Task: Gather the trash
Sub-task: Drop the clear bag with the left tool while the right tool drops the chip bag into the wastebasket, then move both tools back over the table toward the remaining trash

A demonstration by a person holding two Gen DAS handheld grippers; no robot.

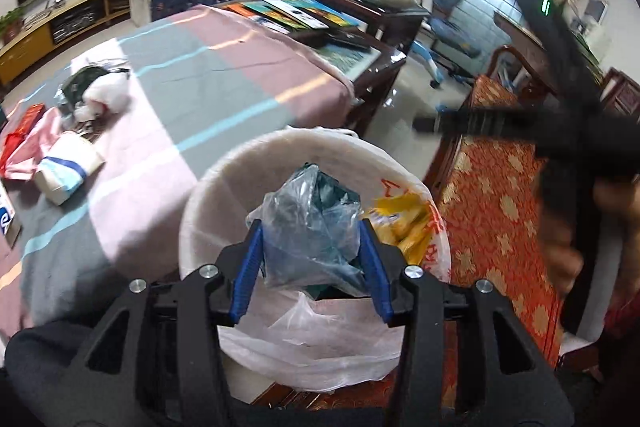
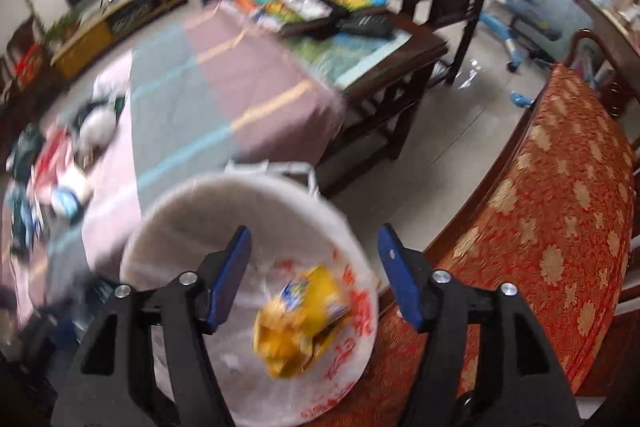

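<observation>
My left gripper (image 1: 311, 227) is shut on a crumpled clear plastic bag (image 1: 310, 227) with dark green stuff inside, held right over the white bin (image 1: 208, 195) lined with a white plastic bag. A yellow snack wrapper (image 1: 404, 223) lies in the bin; it also shows in the right wrist view (image 2: 298, 319). My right gripper (image 2: 314, 247) is open and empty above the bin (image 2: 168, 227); that view is blurred. More trash lies at the left of the striped table: a red wrapper (image 1: 18, 139), a pink bag (image 1: 34, 151), a paper cup (image 1: 68, 165), and a white and green bundle (image 1: 98, 89).
The table has a pink and grey striped cloth (image 1: 192, 75). Books (image 1: 296, 13) lie at its far end on a dark wooden table (image 1: 380, 67). A red and gold sofa cushion (image 1: 496, 211) lies to the right of the bin. The other gripper's dark blurred body (image 1: 568, 131) crosses the right side.
</observation>
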